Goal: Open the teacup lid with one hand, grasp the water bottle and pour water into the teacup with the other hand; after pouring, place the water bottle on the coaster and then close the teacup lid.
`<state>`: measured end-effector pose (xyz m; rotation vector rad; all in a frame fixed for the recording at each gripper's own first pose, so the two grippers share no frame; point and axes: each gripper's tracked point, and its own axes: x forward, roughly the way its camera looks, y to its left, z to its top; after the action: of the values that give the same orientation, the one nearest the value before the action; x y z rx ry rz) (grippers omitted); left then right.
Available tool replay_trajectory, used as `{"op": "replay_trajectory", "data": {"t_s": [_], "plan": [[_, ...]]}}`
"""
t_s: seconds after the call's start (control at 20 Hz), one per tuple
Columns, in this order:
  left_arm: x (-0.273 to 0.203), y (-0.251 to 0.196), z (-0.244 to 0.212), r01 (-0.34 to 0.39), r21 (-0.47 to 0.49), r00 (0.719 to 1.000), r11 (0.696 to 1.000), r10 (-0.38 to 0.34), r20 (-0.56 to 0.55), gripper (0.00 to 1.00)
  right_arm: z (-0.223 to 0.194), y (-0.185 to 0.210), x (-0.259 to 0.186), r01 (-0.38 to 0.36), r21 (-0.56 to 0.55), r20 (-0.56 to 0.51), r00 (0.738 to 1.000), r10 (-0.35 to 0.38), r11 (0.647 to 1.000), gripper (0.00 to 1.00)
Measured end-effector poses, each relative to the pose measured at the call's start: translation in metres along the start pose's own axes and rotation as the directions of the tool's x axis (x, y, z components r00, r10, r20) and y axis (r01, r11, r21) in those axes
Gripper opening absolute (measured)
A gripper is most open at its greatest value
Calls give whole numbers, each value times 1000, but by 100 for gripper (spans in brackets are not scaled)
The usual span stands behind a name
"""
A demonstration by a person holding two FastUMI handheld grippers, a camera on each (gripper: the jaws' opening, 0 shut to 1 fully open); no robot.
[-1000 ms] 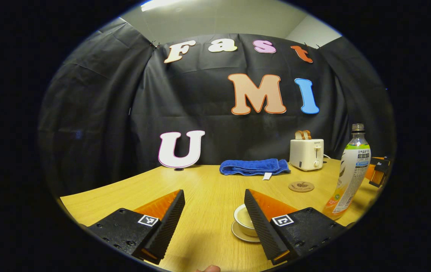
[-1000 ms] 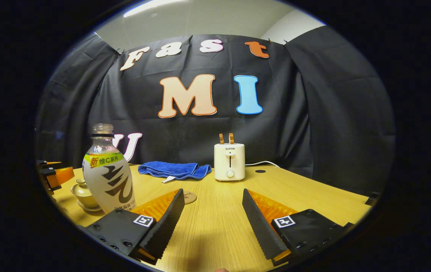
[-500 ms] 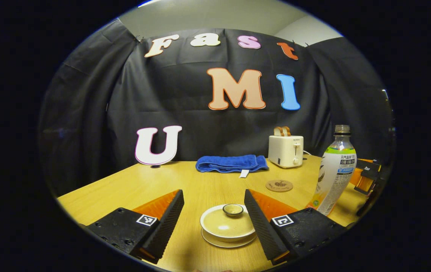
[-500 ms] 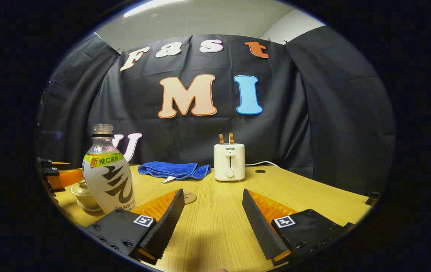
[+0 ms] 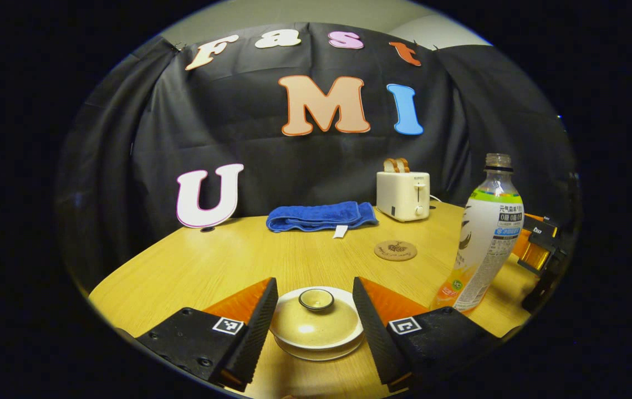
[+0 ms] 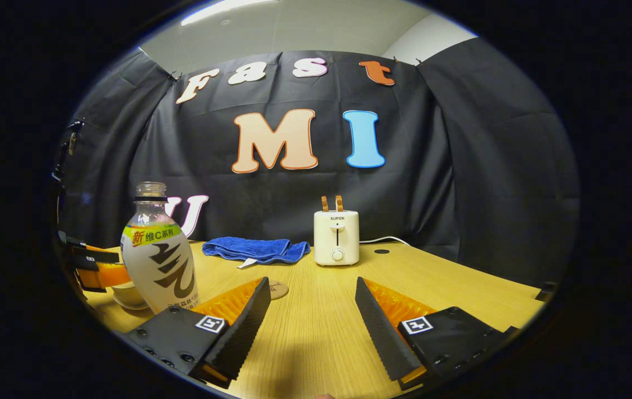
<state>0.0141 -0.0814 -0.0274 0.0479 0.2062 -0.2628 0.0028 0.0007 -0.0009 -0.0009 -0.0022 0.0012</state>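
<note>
Left gripper (image 5: 315, 310): fingers apart, one either side of the lidded teacup (image 5: 316, 327), the lid knob (image 5: 316, 299) between them; contact with the lid cannot be confirmed. The cup sits on its saucer on the wooden table (image 5: 210, 266). Water bottle (image 5: 485, 235) stands upright to the right, uncapped, coaster (image 5: 395, 250) behind it. Right gripper (image 6: 313, 316): fingers apart over bare tabletop, bottle (image 6: 158, 252) just left of them. From this side the teacup (image 6: 127, 293) is largely hidden behind bottle and left gripper
</note>
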Motion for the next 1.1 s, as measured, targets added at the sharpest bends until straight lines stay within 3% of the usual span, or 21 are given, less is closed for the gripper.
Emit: {"op": "replay_trajectory", "data": {"t_s": [0.25, 0.55, 0.8, 1.1], "plan": [[4, 3, -2, -4, 7, 1000, 1000, 4, -16, 73, 0, 0, 0, 0, 0, 1, 1000, 0, 1000, 98], [6, 2, 0, -1, 16, 1000, 1000, 1, -8, 56, 0, 0, 0, 0, 0, 0, 1000, 0, 1000, 96], [9, 1, 1, 0, 22, 1000, 1000, 0, -1, 31, -1, 1, 0, -5, 0, -1, 1000, 5, 1000, 96], [9, 4, 2, -8, 8, 1000, 1000, 8, 19, 23, 0, 2, 1, -11, 0, 0, 1000, 11, 1000, 96]]}}
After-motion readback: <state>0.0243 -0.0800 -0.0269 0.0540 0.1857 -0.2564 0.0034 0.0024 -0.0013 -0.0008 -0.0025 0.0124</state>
